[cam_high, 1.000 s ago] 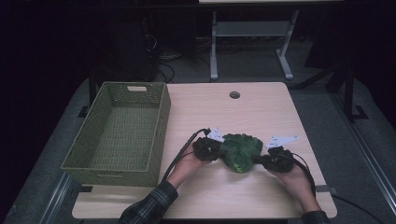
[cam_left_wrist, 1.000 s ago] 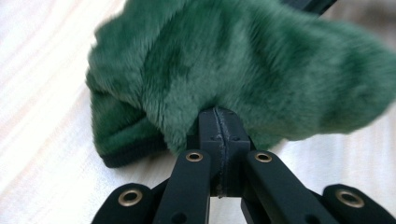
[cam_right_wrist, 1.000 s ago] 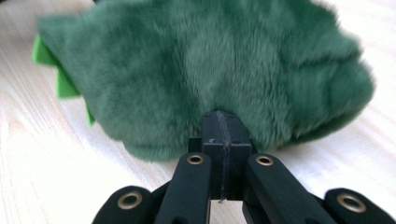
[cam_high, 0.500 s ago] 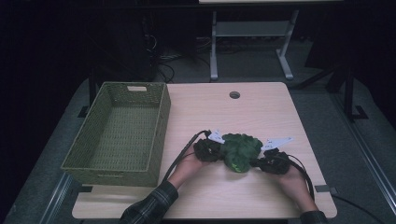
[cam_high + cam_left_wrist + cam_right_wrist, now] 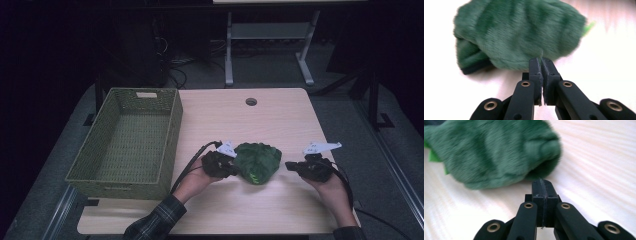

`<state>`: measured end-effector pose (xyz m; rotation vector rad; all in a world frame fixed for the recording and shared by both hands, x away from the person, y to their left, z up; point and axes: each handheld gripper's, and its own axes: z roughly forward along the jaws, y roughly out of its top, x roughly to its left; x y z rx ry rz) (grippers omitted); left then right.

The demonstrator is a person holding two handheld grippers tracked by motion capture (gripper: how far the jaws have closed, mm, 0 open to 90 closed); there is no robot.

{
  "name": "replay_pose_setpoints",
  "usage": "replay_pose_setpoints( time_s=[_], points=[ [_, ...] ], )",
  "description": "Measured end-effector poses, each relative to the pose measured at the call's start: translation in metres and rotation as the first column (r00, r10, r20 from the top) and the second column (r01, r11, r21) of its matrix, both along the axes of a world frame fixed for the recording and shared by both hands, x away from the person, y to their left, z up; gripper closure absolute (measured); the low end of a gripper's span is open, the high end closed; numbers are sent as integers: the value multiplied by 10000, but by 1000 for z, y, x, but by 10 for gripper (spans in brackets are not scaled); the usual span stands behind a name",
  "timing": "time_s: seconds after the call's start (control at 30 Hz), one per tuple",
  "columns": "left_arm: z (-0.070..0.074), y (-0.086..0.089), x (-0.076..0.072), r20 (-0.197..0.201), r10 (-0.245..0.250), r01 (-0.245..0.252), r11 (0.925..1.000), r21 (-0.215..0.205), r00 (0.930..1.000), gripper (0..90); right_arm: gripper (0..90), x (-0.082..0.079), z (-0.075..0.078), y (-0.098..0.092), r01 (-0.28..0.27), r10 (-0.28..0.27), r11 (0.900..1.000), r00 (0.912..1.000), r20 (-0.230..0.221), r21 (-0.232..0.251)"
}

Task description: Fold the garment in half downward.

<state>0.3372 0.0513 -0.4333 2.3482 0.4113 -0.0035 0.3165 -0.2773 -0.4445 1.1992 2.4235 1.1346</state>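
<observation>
A green plush cloth [image 5: 257, 162] lies bunched on the wooden table [image 5: 280, 120], near its front edge. My left gripper [image 5: 234, 169] is at the cloth's left side with its tips against the edge. In the left gripper view its jaws [image 5: 541, 61] stand pressed together, with the fuzzy green cloth [image 5: 519, 32] just past the tips and nothing clamped between them. My right gripper [image 5: 290, 165] is to the right of the cloth, a small gap away. In the right gripper view it [image 5: 541, 182] is shut and empty, just short of the cloth [image 5: 494, 152].
A green woven basket [image 5: 172, 135] stands empty on the table's left side. A round cable hole [image 5: 251, 101] is near the far edge. A metal stand and cables are on the dark floor behind the table.
Both grippers were against the cloth's sides. The right gripper has drawn back to the right, off the cloth, and the left has shifted slightly left. The cloth has stayed in place.
</observation>
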Motion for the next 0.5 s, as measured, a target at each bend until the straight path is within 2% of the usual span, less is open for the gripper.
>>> replay_pose_setpoints(
  time_s=[0.1, 0.2, 0.33, 0.4, 0.43, 0.5],
  points=[
    [-1, 2, -6, -122, -177, 177, 9998, -35, 9998, 871, 900, 7, 3, -6, 178, -182, 9997, 9996, 196, 170],
    [-3, 1, -9, -281, -274, 274, 9996, 11, 9992, 871, 900, 15, 5, -9, 333, -338, 9992, 9993, 170, 234],
    [-4, -3, -12, -392, -362, 361, 9993, -14, 9986, 871, 900, 27, 6, -13, 437, -455, 9971, 9986, 281, 622],
    [-5, -6, -14, -465, -431, 430, 9991, -36, 9980, 871, 900, 33, 5, -11, 482, -486, 9976, 9988, 86, 488],
    [-6, -8, -16, -467, -514, 514, 9987, 4, 9976, 871, 900, 36, 5, -10, 489, -496, 9979, 9986, 175, 416],
    [-8, -11, -17, -475, -573, 574, 9984, 1, 9972, 870, 900, 43, 5, -8, 464, -477, 9972, 9986, 209, 583]
  ],
)
